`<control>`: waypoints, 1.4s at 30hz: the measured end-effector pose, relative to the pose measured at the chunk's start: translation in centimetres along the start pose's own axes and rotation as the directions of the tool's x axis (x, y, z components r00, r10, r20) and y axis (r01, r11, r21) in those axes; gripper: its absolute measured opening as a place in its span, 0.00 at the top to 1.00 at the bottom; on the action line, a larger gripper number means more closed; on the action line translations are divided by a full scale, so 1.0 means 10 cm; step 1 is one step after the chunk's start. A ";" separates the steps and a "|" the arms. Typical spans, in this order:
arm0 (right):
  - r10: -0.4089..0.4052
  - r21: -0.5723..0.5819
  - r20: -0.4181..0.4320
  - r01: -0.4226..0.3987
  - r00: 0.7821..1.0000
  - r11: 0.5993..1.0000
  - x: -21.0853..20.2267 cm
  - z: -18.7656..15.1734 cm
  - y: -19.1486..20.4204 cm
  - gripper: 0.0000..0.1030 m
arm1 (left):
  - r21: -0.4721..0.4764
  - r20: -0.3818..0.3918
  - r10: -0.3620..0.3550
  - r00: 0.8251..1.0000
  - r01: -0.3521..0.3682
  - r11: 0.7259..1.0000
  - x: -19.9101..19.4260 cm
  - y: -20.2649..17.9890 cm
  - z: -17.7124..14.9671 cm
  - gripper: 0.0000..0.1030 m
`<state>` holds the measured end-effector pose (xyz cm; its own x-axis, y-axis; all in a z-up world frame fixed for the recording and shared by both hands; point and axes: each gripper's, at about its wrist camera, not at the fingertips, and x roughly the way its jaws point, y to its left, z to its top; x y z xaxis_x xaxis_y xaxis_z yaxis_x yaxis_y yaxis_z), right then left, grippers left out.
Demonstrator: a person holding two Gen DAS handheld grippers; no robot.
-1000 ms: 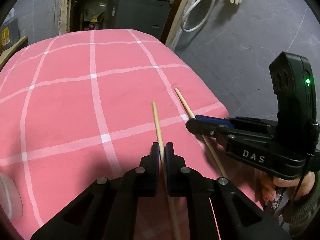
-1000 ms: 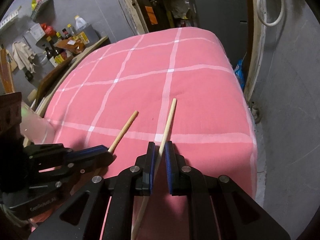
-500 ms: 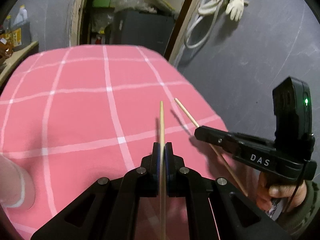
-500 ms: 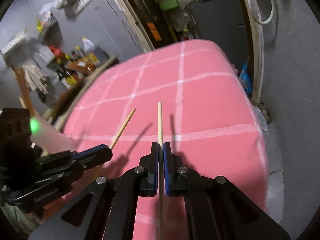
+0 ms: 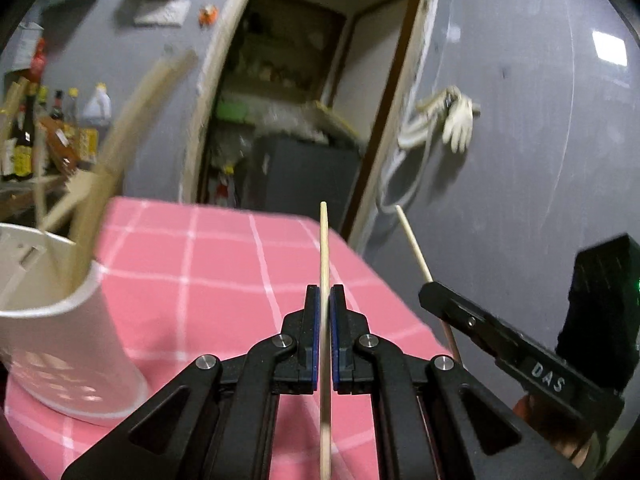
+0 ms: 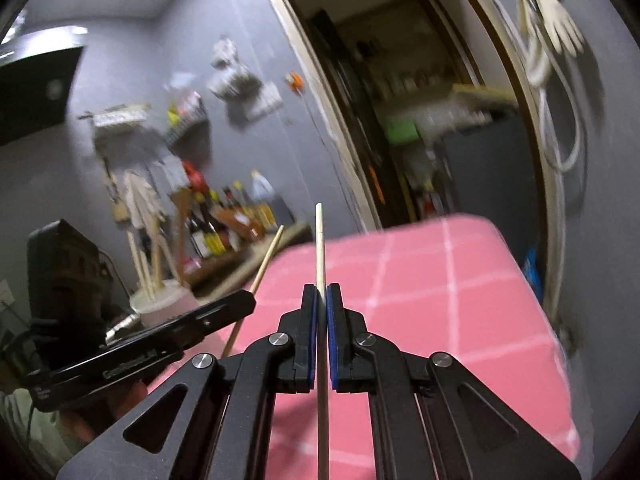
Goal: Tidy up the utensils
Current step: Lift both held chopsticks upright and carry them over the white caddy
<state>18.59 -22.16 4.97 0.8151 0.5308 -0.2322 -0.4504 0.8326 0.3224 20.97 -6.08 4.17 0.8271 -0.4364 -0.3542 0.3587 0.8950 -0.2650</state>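
Each chopstick is being carried clear of the table, one per gripper, presumably so both can go into the holder together. The left chopstick [image 5: 324, 248] is running straight along the left gripper [image 5: 324, 300], its long axis in line with the two fingers; its forward end is pointing away from the person, toward the doorway [image 5: 304, 92], while its rear end is passing back between the gripper's arms toward the hand. The left jaws are closed tight on it, the blue pads pressing its sides. The right chopstick [image 6: 320, 248] is sitting the same way in the right gripper [image 6: 321, 300], whose jaws are likewise clamped on the stick, tip forward and raised above the pink checked tablecloth [image 6: 460, 280]. Holding each stick lengthwise probably keeps it from swinging and lets the tip lead into an opening.

In the left wrist view the right stick is angling up and leftward, so the two tips are leaning toward each other. The white utensil holder [image 5: 68, 320] is standing on the cloth at the left, already holding wooden utensils [image 5: 100, 168] that are leaning out over its rim. It is well apart from both tips.
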 end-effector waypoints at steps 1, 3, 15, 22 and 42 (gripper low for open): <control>0.008 -0.012 0.029 -0.008 1.000 1.000 -0.01 0.00 0.06 0.97 | -0.003 0.031 0.005 0.999 -0.005 1.000 -0.08 0.01 0.03 0.97; 0.024 -0.022 0.079 -0.022 0.997 0.999 -0.03 0.02 0.15 0.97 | -0.001 0.088 0.014 0.996 -0.014 1.000 -0.24 0.03 0.07 0.97; 0.137 -0.074 0.271 -0.121 0.953 0.990 0.17 0.22 0.77 0.97 | -0.009 0.315 0.083 0.945 -0.084 0.996 -0.99 0.40 0.38 0.97; 0.226 -0.100 0.345 -0.204 0.911 0.974 0.45 0.36 1.13 0.97 | -0.065 0.403 0.156 0.902 -0.142 0.988 -1.29 0.97 0.64 0.97; 0.246 -0.056 0.439 -0.247 0.864 0.967 1.08 0.39 1.33 0.97 | -0.286 0.503 0.343 0.794 -0.222 0.932 -1.45 2.18 0.82 0.97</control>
<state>22.82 -5.92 10.34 0.7536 0.5941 0.2813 -0.6573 0.6831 0.3184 20.33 20.52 10.86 0.9969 0.0067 0.0789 0.0275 0.9048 -0.4249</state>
